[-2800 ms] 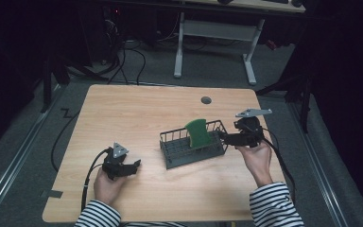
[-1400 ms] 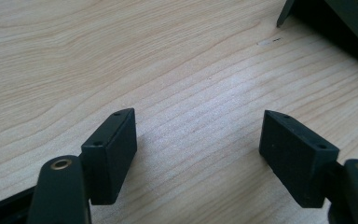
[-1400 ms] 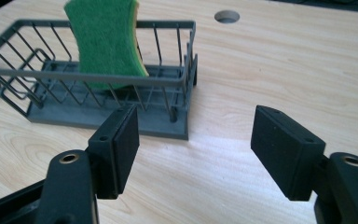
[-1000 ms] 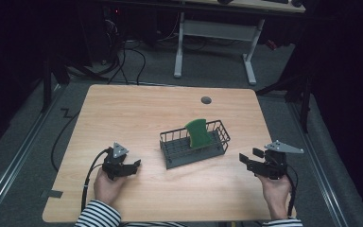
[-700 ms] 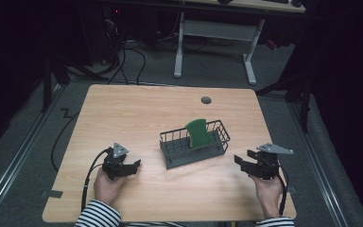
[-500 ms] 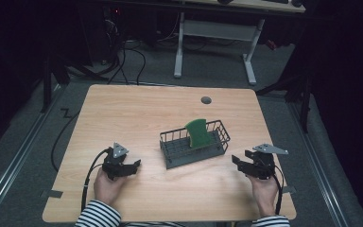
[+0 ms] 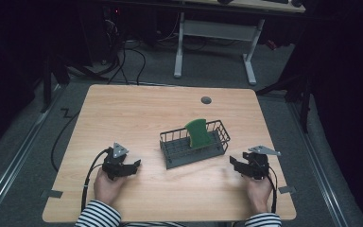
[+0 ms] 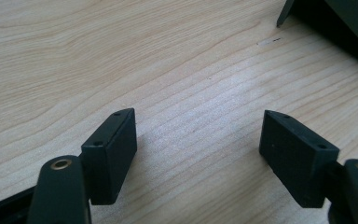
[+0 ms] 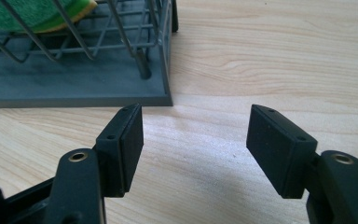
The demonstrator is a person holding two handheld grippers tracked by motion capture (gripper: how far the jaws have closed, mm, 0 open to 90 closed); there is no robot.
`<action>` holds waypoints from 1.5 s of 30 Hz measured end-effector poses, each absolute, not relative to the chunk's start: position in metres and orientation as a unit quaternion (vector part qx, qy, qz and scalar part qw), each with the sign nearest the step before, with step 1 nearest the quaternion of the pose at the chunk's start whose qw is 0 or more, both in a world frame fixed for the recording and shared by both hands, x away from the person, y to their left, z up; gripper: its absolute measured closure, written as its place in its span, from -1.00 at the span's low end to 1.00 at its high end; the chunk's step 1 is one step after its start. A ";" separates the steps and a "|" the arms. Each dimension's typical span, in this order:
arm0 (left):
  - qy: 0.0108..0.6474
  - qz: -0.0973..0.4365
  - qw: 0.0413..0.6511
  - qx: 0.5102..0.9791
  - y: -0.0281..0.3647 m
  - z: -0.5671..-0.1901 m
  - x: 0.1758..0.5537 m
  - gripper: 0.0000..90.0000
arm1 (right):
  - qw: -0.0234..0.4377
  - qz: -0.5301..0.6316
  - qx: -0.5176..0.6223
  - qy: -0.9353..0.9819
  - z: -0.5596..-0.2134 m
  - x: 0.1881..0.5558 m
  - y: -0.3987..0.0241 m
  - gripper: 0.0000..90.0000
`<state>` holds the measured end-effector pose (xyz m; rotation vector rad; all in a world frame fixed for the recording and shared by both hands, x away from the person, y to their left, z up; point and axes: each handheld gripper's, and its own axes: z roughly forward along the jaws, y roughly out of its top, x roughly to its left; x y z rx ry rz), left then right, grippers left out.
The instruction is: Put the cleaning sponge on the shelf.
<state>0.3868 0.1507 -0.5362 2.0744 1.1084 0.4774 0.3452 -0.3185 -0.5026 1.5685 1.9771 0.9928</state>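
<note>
A dark grey wire rack [image 7: 170, 153] stands in the middle of the wooden table [image 7: 137, 113], with a green sponge [image 7: 198, 133] leaning upright in its right half. In the right gripper view the rack's corner [image 9: 161, 91] and the green sponge with its yellow edge [image 9: 32, 14] lie just ahead. My right gripper [image 7: 236, 166] rests on the table to the right of the rack, open and holding nothing [image 9: 195, 135]. My left gripper [image 7: 133, 166] rests left of the rack, open over bare wood [image 8: 198, 140]. The rack's edge [image 8: 335, 23] shows at its upper right.
A round grey grommet [image 7: 206, 100] sits near the table's far edge. Behind the table stand the white legs of a desk [image 7: 179, 47] on the carpet, with cables [image 7: 137, 52]. A cable [image 7: 90, 175] trails from the left gripper off the front edge.
My right gripper drew back from the rack, leaving the sponge in it, dropped to the table at the right, then slid slightly left toward the rack. The left gripper stayed still.
</note>
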 end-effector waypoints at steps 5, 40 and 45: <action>0.430 0.185 0.362 0.806 0.151 -0.536 0.387 -0.38 | 0.217 0.352 0.569 0.711 -0.507 0.346 -0.320 -0.20; 0.431 0.186 0.361 0.806 0.151 -0.536 0.386 -0.38 | 0.248 0.301 0.569 0.724 -0.531 0.343 -0.311 -0.43; 0.431 0.186 0.361 0.806 0.151 -0.536 0.386 -0.38 | 0.249 0.301 0.572 0.722 -0.531 0.342 -0.310 -0.44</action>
